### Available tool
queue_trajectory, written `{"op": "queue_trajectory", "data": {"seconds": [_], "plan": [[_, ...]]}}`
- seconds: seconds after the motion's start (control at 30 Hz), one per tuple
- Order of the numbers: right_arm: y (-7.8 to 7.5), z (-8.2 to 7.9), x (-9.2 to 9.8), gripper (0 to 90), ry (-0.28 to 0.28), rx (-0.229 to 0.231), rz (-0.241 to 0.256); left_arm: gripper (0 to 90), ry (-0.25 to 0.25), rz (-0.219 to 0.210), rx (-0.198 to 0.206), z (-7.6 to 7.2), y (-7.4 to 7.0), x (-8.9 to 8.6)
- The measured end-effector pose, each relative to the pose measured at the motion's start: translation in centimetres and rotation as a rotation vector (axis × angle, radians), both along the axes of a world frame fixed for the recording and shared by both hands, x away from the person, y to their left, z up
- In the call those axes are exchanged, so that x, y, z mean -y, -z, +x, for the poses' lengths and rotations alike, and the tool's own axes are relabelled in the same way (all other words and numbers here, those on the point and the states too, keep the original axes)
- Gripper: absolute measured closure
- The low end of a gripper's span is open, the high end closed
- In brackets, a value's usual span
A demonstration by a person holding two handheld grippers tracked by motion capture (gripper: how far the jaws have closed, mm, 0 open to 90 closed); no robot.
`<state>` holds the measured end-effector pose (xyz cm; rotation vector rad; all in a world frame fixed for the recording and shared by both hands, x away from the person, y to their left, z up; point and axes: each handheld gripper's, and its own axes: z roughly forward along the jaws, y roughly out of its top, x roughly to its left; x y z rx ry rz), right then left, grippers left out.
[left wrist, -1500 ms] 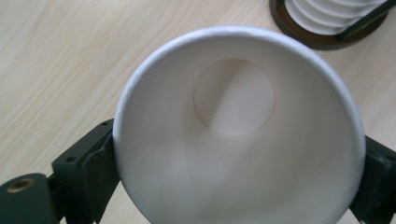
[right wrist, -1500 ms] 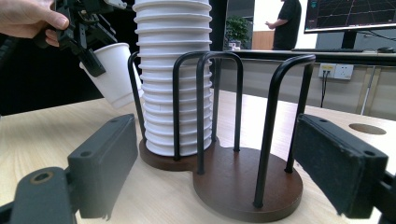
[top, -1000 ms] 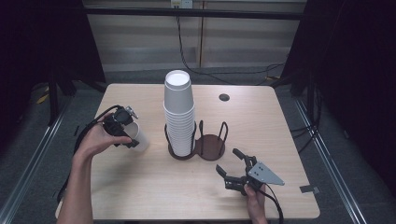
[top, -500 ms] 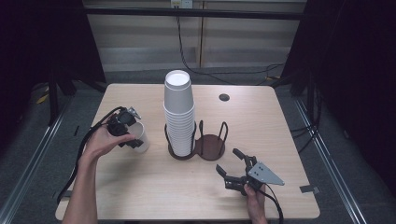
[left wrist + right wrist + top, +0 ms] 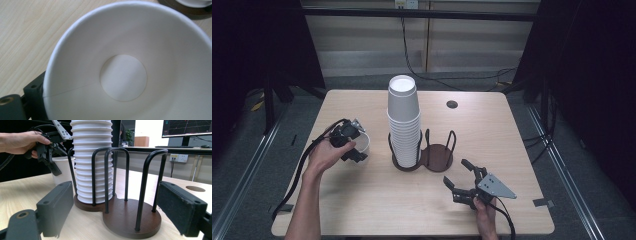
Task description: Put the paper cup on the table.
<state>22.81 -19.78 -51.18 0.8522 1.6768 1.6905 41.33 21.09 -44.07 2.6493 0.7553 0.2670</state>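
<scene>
High view: left gripper [image 5: 353, 145] clamped a single white cup [image 5: 361, 142] at nine o'clock of the cup stack [image 5: 404, 122].
Right gripper [image 5: 463, 177] rested wide open on the table [image 5: 377, 200] at five o'clock of the holder [image 5: 437, 156].

Pale wooden table [image 5: 522, 150] on grey floor [image 5: 247, 150], dark curtains [image 5: 597, 75] either side.

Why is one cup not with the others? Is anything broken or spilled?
Nothing looks broken or spilled. The single cup stands upright and empty on the table, with the left gripper on its rim. The cup stack sits straight in its holder.
</scene>
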Motion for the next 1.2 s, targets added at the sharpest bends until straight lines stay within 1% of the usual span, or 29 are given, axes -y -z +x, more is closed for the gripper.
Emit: {"op": "queue_trajectory", "data": {"seconds": [0.03, 0.1, 0.13, 0.17, 0.23, 0.27, 0.3, 0.37, 0.4, 0.47, 0.5, 0.53, 0.6, 0.67, 0.73, 0.77, 0.8, 0.83, 0.9, 0.93, 1.0, 1.03, 1.1, 1.13, 1.17, 1.2], "plan": [[0.0, 0.0, 0.0, 13.8, 0.0, 0.0, 0.0, 5.0, 0.0, 0.0, 0.0, 0.0, 0.0, 0.0], [0.0, 0.0, 0.0, 13.8, 0.0, 0.0, 0.0, 5.0, 0.007, -0.026, 0.003, -0.1, 0.2, -0.3], [0.0, 0.0, 0.0, 13.8, 0.0, 0.0, 0.0, 5.0, 0.011, -0.028, -0.002, -0.2, 0.1, -0.5], [0.0, 0.0, 0.0, 13.8, 0.001, 0.0, 0.0, 5.0, 0.003, -0.046, -0.001, -0.2, 0.3, -0.8], [0.0, 0.0, 0.0, 13.8, 0.001, 0.0, 0.0, 5.2, 0.001, -0.052, 0.001, -0.4, 0.4, -1.0], [0.0, 0.0, 0.0, 13.8, 0.002, 0.0, 0.0, 6.8, -0.005, -0.064, -0.007, -0.5, 0.5, -1.4], [0.0, 0.0, 0.0, 13.8, 0.002, 0.0, 0.0, 9.7, -0.005, -0.064, -0.007, -0.5, 0.5, -1.4], [0.0, 0.0, 0.0, 13.8, 0.002, -0.001, 0.0, 9.9, 0.009, -0.065, 0.001, -0.7, 0.5, -1.8], [0.0, 0.0, 0.0, 13.8, 0.002, 0.0, 0.0, 10.5, 0.003, -0.071, 0.002, -0.8, 0.6, -2.0], [0.0, 0.0, 0.0, 13.8, 0.002, -0.001, 0.0, 12.0, -0.009, -0.098, -0.002, -1.0, 0.8, -2.3], [0.0, 0.0, 0.0, 13.8, 0.002, -0.001, 0.0, 12.2, -0.004, -0.101, 0.002, -1.0, 0.8, -2.5], [0.0, 0.0, 0.0, 13.8, 0.002, -0.001, 0.0, 12.3, -0.019, -0.115, 0.015, -1.3, 0.9, -2.8], [0.0, 0.0, 0.0, 13.8, 0.002, -0.001, 0.0, 12.3, -0.011, -0.117, 0.016, -1.4, 0.9, -3.0], [0.0, 0.0, 0.0, 13.8, 0.003, -0.001, 0.0, 12.4, -0.02, -0.13, 0.011, -1.6, 0.9, -3.3], [0.0, 0.0, 0.0, 13.8, 0.005, -0.001, -0.001, 12.4, -0.021, -0.143, 0.021, -1.8, 1.0, -3.6], [0.0, 0.0, 0.0, 13.8, 0.005, -0.001, -0.001, 12.4, -0.031, -0.147, 0.027, -2.0, 1.1, -3.8], [0.0, 0.0, 0.0, 13.8, 0.005, -0.001, -0.001, 12.4, -0.024, -0.149, 0.038, -2.0, 1.1, -3.9], [0.0, 0.0, 0.0, 13.8, 0.005, -0.001, -0.001, 12.4, -0.026, -0.166, 0.038, -2.2, 1.2, -4.1], [0.0, 0.0, 0.0, 13.8, 0.005, -0.001, -0.001, 12.6, -0.034, -0.175, 0.038, -2.4, 1.3, -4.2], [0.0, 0.0, 0.0, 13.8, 0.005, -0.001, -0.001, 12.7, -0.032, -0.172, 0.044, -2.4, 1.4, -4.1], [0.0, -0.1, 0.0, 13.8, 0.006, -0.002, -0.001, 13.5, -0.038, -0.167, 0.041, -2.4, 1.6, -4.1], [0.0, -0.1, 0.0, 13.8, 0.006, -0.002, -0.001, 13.5, -0.044, -0.175, 0.034, -2.3, 1.6, -4.1], [0.0, -0.1, 0.0, 13.8, 0.005, -0.002, -0.001, 15.3, -0.041, -0.159, 0.023, -2.3, 1.6, -4.4], [0.0, -0.1, 0.0, 13.8, 0.005, -0.002, -0.001, 15.5, -0.041, -0.159, 0.023, -2.3, 1.6, -4.4], [0.0, -0.1, 0.0, 13.8, 0.005, -0.002, -0.001, 15.5, -0.046, -0.168, 0.025, -2.3, 1.7, -4.5], [0.0, -0.1, 0.0, 13.7, 0.005, -0.002, -0.001, 15.6, -0.06, -0.192, 0.023, -2.5, 2.0, -4.8]]}}
